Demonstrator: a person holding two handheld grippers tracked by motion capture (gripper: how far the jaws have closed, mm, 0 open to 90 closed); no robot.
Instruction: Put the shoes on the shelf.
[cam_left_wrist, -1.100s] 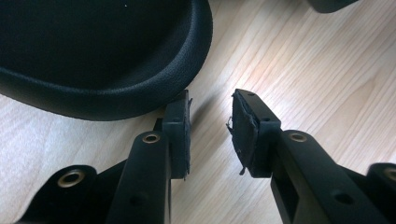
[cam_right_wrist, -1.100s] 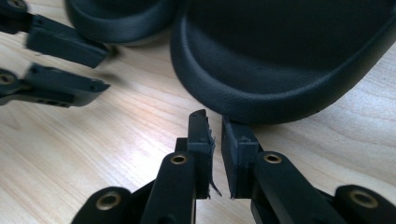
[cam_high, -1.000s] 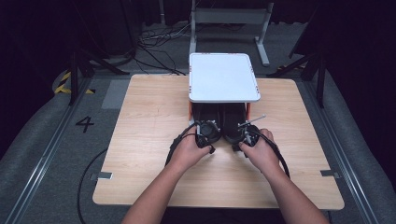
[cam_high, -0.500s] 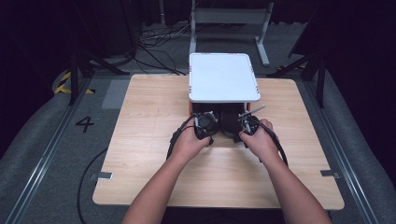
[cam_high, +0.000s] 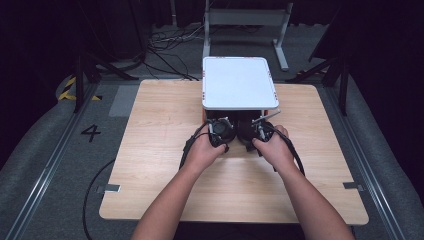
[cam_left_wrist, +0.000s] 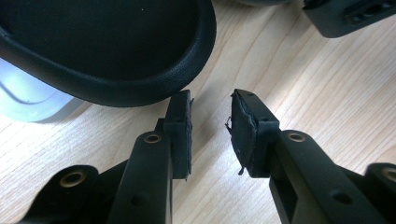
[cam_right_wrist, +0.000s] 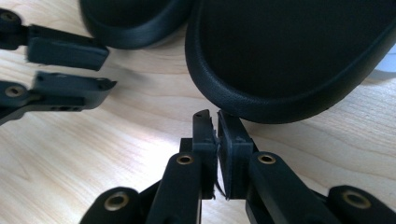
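— Two grippers, side by side near the middle of the table (cam_high: 150, 150). Where are they working?

— Just at six o'clock of the white tray (cam_high: 239, 82), which stands raised on short legs at the table's far side. Under its near edge sit two black padded cushions, like the ear cups of headphones.

— Which hand is at which cushion?

— The left gripper (cam_high: 220, 131) points at the left cushion (cam_left_wrist: 102, 51); the right gripper (cam_high: 260, 131) at the right cushion (cam_right_wrist: 299, 56). Each cushion lies on the wood, at about twelve o'clock of its gripper.

— And the left fingers?

— Spread a little, with bare wood between the pads (cam_left_wrist: 180, 135). One pad's tip is right up against the cushion's rim; I can't tell whether it touches. Nothing is pinched.

— The right ones?

— They have just been closing and are now pressed together, pad (cam_right_wrist: 205, 140) to pad, with nothing between them. Their tips sit just under the right cushion's rounded edge. The left gripper's spread fingers show at nine o'clock in the right gripper view.
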